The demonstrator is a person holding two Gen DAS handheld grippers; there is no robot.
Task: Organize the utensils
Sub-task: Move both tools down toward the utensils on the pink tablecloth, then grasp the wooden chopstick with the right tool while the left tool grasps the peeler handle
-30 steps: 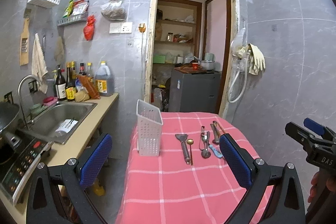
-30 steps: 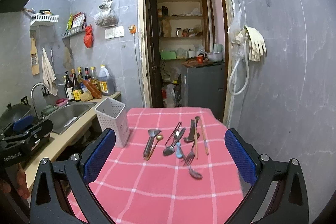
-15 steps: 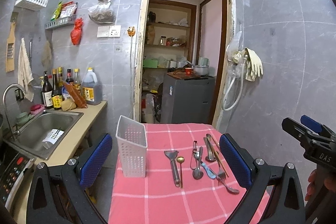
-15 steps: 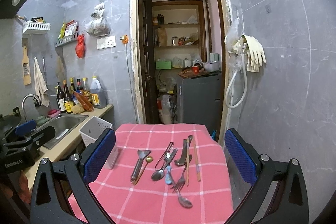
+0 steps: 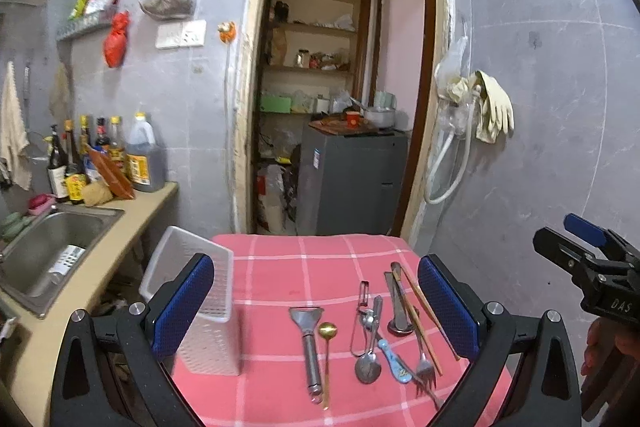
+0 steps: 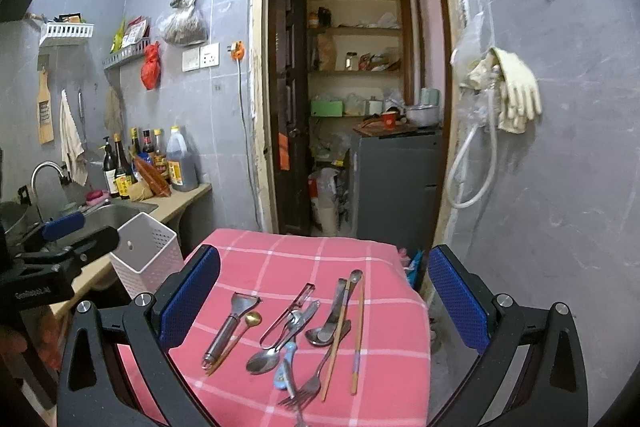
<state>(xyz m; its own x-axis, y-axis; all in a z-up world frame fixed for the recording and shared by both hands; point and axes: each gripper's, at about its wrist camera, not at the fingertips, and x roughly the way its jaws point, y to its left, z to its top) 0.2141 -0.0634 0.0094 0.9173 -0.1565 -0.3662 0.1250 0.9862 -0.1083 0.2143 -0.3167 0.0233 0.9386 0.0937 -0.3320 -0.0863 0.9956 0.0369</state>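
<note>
Nothing grasped yet. Left gripper (image 5: 316, 311) spread wide, empty, hovering above pink checked tablecloth (image 5: 276, 267). Right gripper (image 6: 324, 299) likewise spread wide and empty, over same cloth.

White perforated utensil holder (image 5: 208, 311) upright just inside left gripper's left finger (image 5: 182, 303), near the cloth's edge; well off to the left of the right gripper in its own view (image 6: 146, 255).

Utensils loose on cloth, ahead of and between both sets of fingers: peeler (image 6: 230, 323) with gold spoon (image 6: 248, 321) alongside, touching or nearly; tongs-like tool (image 6: 286, 315); large spoon (image 6: 262, 359); blue-handled piece (image 6: 282, 375); fork (image 6: 308, 387); second spoon (image 6: 328, 319); chopsticks (image 6: 356, 339) nearest right finger.

Risks, judged:
- Centre cluster overlapping, so closing on one piece likely drags or lifts a neighbour.
- Thin flat metal on soft cloth: fingertips may pinch fabric instead and bunch it, shifting everything.
- Chopsticks round and slim, likely to roll or scissor out of a pinch.
- Holder light and at cloth edge; a knock from left finger or an off-centre drop could tip it off.
- Both tools close together over one spot, collision possible.
</note>
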